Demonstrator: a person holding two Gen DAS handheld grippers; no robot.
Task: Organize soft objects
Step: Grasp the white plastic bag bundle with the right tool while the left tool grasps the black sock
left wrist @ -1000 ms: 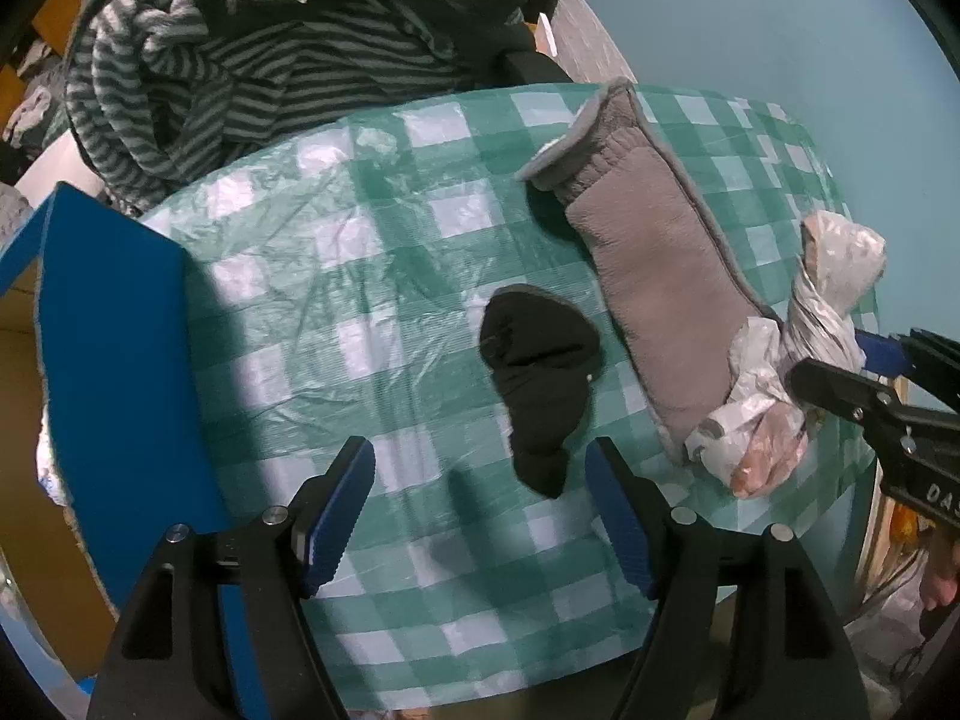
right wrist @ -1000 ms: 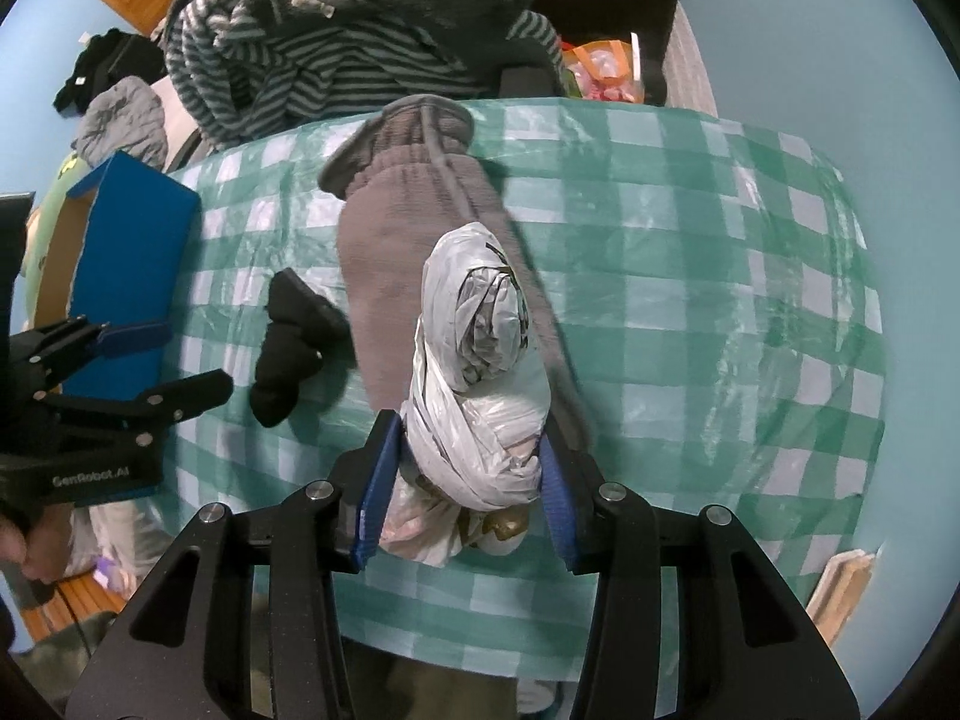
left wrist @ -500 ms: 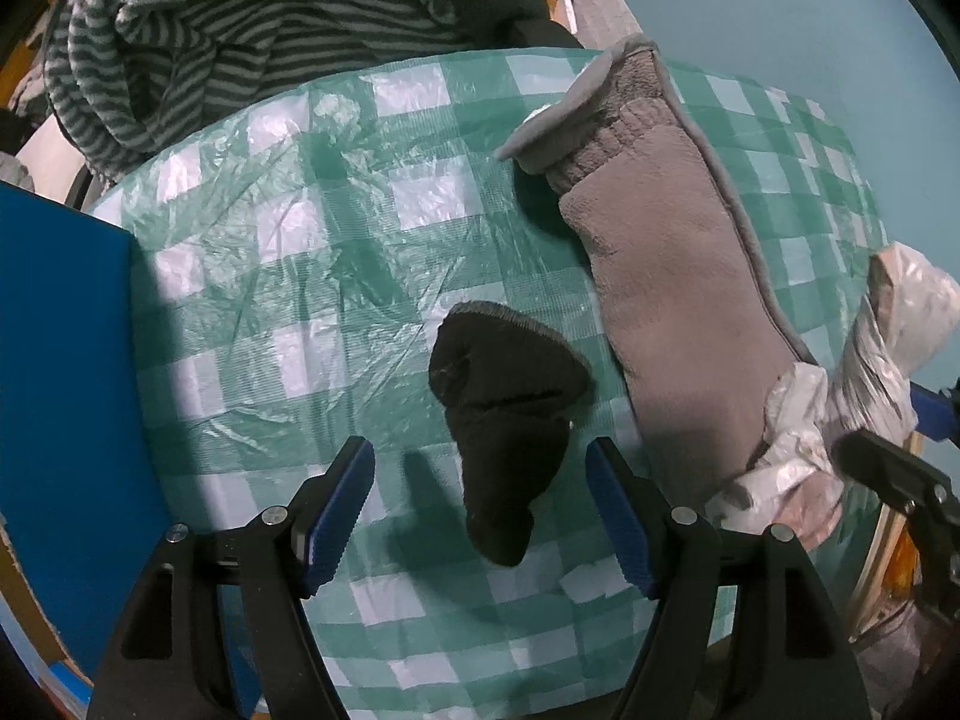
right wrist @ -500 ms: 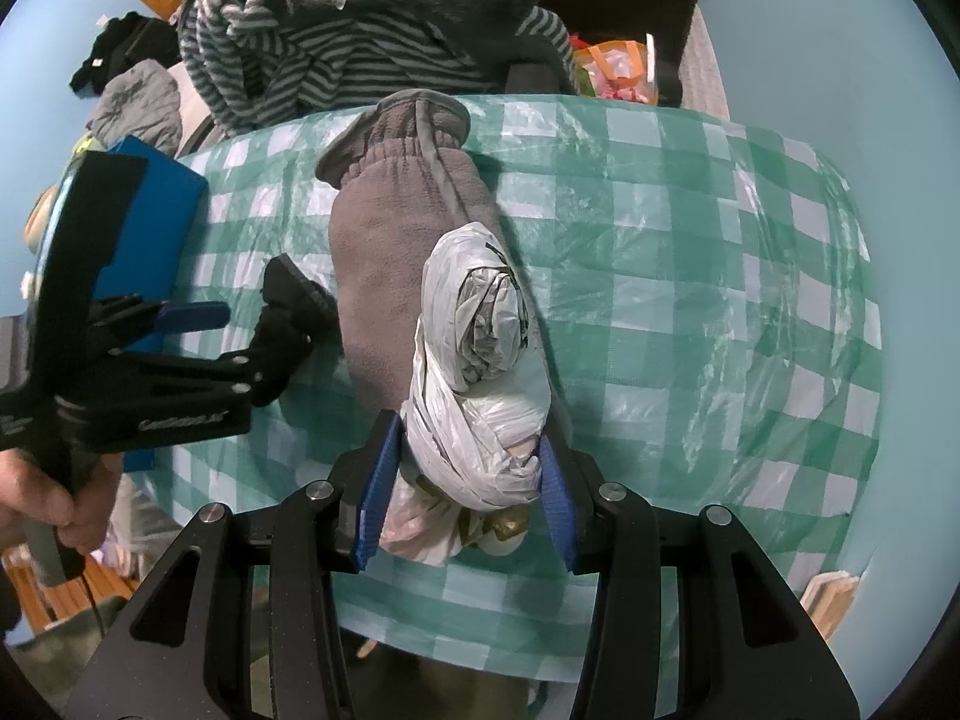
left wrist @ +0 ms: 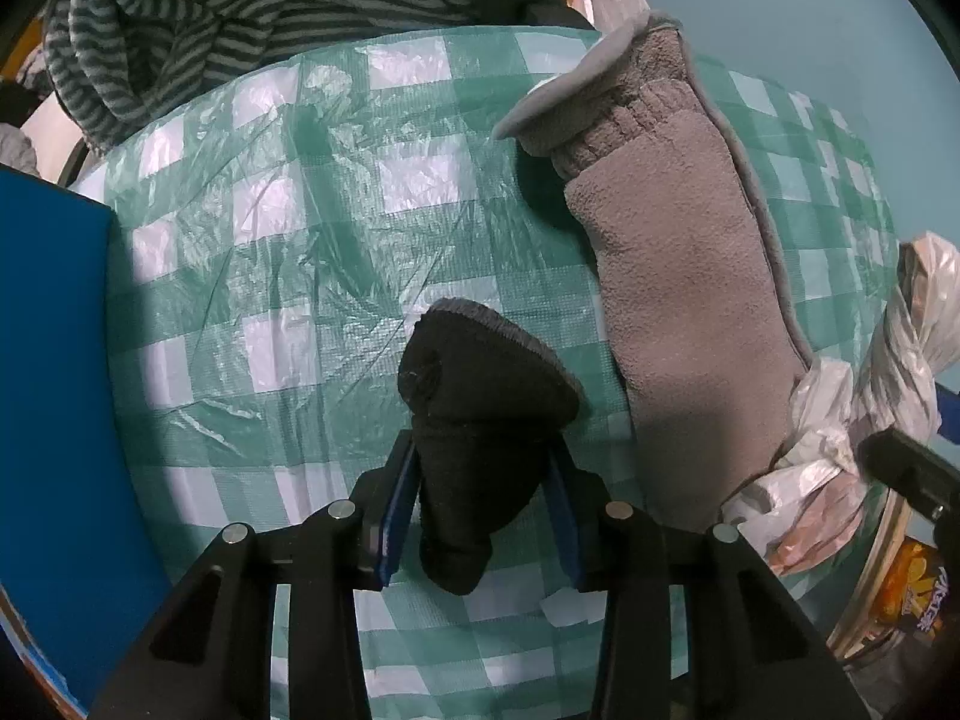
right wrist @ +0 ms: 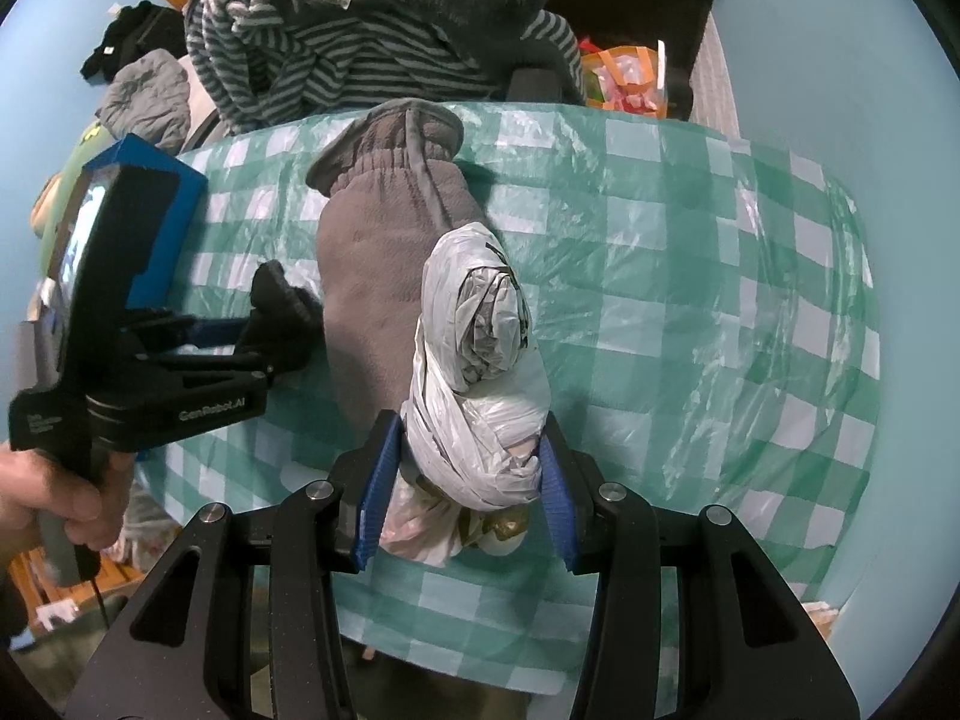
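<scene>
A black sock (left wrist: 480,414) lies on the green checked tablecloth (left wrist: 312,252). My left gripper (left wrist: 480,510) is shut on the sock's lower half; it also shows in the right wrist view (right wrist: 264,336). A long grey fleece piece (left wrist: 678,276) lies to the sock's right, and shows in the right wrist view (right wrist: 384,276). My right gripper (right wrist: 465,480) is shut on a knotted white plastic bag bundle (right wrist: 480,372), which rests on the near end of the grey piece. The bundle shows in the left wrist view (left wrist: 870,396).
A blue box (left wrist: 54,390) stands at the table's left edge; it also shows in the right wrist view (right wrist: 162,228). Striped grey clothing (right wrist: 360,48) is piled beyond the table's far edge. A light blue wall (right wrist: 840,60) lies to the right.
My left gripper moved forward over the black sock and closed on it. My right gripper stayed shut on the bag bundle without moving.
</scene>
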